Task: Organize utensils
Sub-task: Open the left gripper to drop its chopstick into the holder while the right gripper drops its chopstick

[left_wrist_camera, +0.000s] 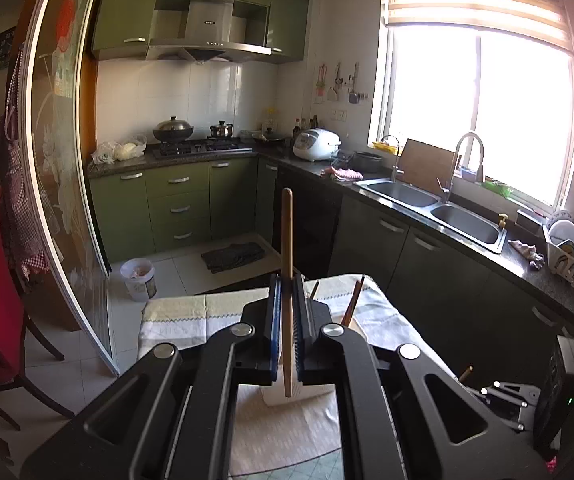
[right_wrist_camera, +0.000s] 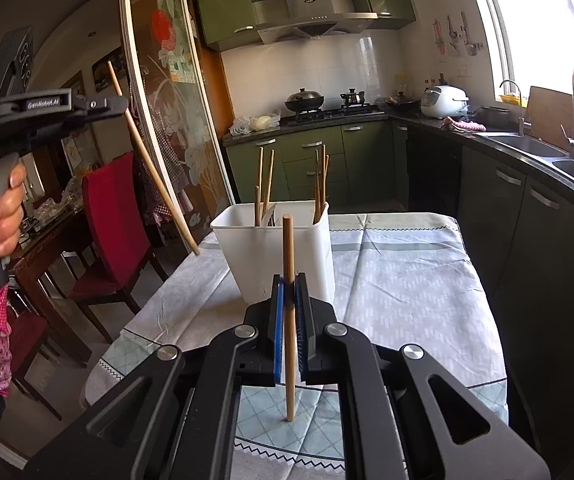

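My left gripper [left_wrist_camera: 286, 284] is shut on a wooden chopstick [left_wrist_camera: 286, 240] and holds it upright above the white utensil holder [left_wrist_camera: 311, 394]. It also shows in the right wrist view [right_wrist_camera: 121, 104], up at the left, with its chopstick [right_wrist_camera: 155, 168] slanting down toward the table. My right gripper [right_wrist_camera: 289, 284] is shut on another wooden chopstick [right_wrist_camera: 288, 248], held upright just in front of the white holder [right_wrist_camera: 255, 248]. The holder stands on the clothed table [right_wrist_camera: 407, 280] with several chopsticks [right_wrist_camera: 321, 176] in it.
A red chair [right_wrist_camera: 113, 220] stands left of the table. A dark counter with a double sink [left_wrist_camera: 435, 208] runs along the right. A white bin [left_wrist_camera: 139, 278] and a dark mat [left_wrist_camera: 233, 256] lie on the floor beyond the table.
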